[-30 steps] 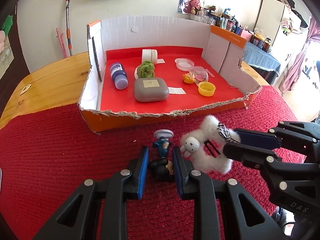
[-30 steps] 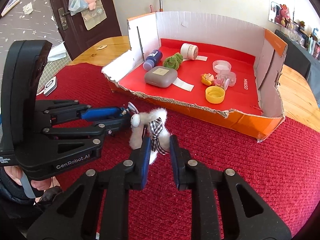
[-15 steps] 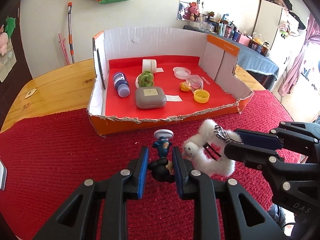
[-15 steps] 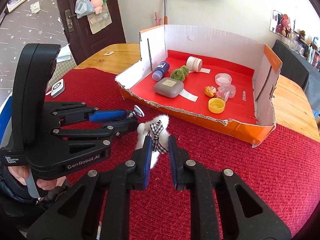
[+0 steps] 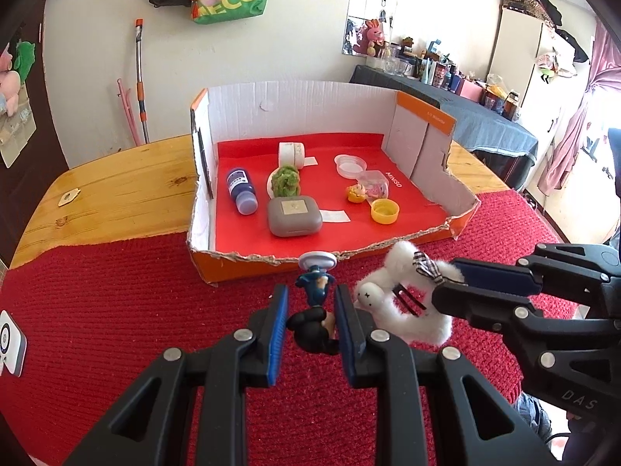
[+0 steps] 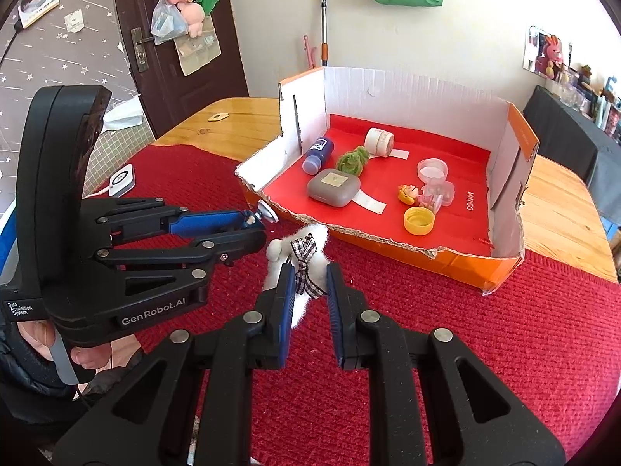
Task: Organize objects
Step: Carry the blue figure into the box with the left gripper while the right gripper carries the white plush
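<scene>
Left hand-held gripper [image 5: 310,310] pinches a small dark figurine [image 5: 315,320] between its blue pads, figurine's round white base [image 5: 317,260] pointing away toward the box. Right hand-held gripper [image 6: 308,283] pinches a white fluffy plush toy [image 6: 306,250] with a checkered bow [image 6: 304,258]; in the left wrist view the same plush [image 5: 403,303] sits just beside the figurine, on its right, right gripper's fingers clamped on it. Both toys are held above the red knitted cloth [image 5: 116,310] covering the near part of the wooden worktop [image 5: 116,194], just in front of the box's torn front edge.

Open cardboard box [image 5: 295,105], orange outside, white walls, red floor, sits ahead on the worktop. Inside: blue bottle [image 5: 241,191] lying on its side at left, green fuzzy thing [image 5: 286,180], grey rounded case [image 5: 295,216], tape roll [image 5: 292,153] at the back, clear round lid [image 5: 350,164], small clear container [image 5: 374,188], small yellow toy [image 5: 356,193], yellow cap [image 5: 384,211]. Small white device [image 6: 122,180] lies on the cloth at far left. A person's fingers [image 6: 93,357] show under the left gripper's handle in the right wrist view.
</scene>
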The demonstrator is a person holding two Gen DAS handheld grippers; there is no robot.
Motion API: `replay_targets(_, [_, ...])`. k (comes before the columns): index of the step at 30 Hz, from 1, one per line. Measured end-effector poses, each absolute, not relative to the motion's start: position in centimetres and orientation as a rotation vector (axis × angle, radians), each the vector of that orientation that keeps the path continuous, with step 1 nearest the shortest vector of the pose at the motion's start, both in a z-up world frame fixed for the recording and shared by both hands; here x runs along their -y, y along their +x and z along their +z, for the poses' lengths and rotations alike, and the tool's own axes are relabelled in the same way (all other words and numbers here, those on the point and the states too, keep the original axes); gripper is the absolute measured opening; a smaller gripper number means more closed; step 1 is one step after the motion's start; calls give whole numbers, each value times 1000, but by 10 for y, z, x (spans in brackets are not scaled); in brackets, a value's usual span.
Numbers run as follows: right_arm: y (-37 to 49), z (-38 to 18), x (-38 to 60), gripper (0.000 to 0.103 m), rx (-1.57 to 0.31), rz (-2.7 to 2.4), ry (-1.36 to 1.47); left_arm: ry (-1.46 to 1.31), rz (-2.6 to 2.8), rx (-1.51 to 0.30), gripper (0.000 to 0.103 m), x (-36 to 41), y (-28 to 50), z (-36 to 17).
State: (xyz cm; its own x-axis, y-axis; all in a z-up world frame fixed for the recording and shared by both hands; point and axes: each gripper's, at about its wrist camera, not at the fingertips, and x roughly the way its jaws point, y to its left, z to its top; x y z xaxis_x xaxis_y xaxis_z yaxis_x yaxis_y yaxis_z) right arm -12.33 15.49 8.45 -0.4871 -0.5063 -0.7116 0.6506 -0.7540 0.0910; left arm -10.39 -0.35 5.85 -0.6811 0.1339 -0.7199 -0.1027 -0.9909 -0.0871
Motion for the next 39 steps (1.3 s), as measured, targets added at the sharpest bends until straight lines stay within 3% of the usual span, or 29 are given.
replay_targets(39, [-194,104,-167,16,-168,-2301,991,-1230,2711,5,25,2,-175,66])
